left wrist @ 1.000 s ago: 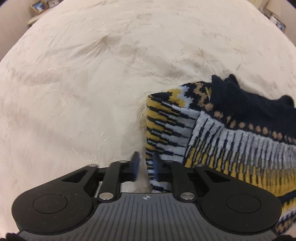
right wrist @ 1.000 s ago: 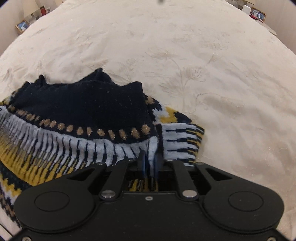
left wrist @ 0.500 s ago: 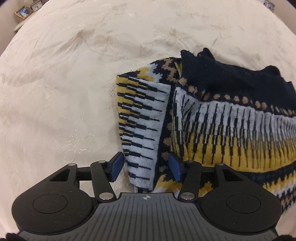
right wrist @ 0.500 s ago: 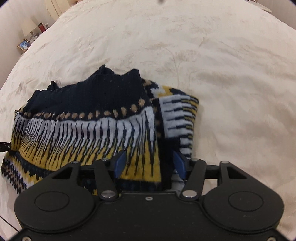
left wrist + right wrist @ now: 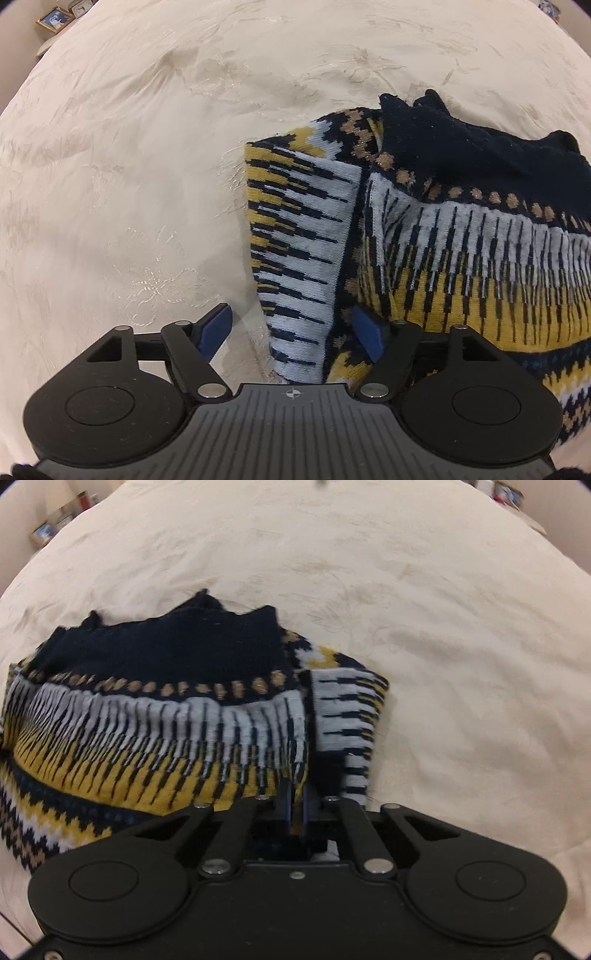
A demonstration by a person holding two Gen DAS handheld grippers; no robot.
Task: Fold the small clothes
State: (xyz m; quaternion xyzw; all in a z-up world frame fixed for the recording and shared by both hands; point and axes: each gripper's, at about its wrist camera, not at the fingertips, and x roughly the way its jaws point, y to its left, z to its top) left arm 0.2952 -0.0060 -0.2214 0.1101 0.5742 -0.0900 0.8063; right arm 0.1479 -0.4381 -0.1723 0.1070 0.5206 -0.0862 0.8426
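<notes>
A small knitted sweater [image 5: 461,236] in navy, white and yellow lies partly folded on a cream bedspread [image 5: 129,184]. Its folded sleeve [image 5: 303,243] runs toward my left gripper [image 5: 293,332], which is open with its blue pads on either side of the sleeve's end, not pinching it. In the right wrist view the sweater [image 5: 147,716] fills the left half. My right gripper [image 5: 295,808] is shut on the sweater's near edge beside the other folded sleeve [image 5: 351,716].
The embroidered cream bedspread [image 5: 443,627] spreads all around the sweater. Framed photos [image 5: 53,20] stand on a shelf beyond the bed's far left edge, and small items [image 5: 506,493] sit past the far right edge.
My left gripper opened and let go of the sleeve, then widened. My right gripper opened half a second ago and has now shut again on the sweater's near edge.
</notes>
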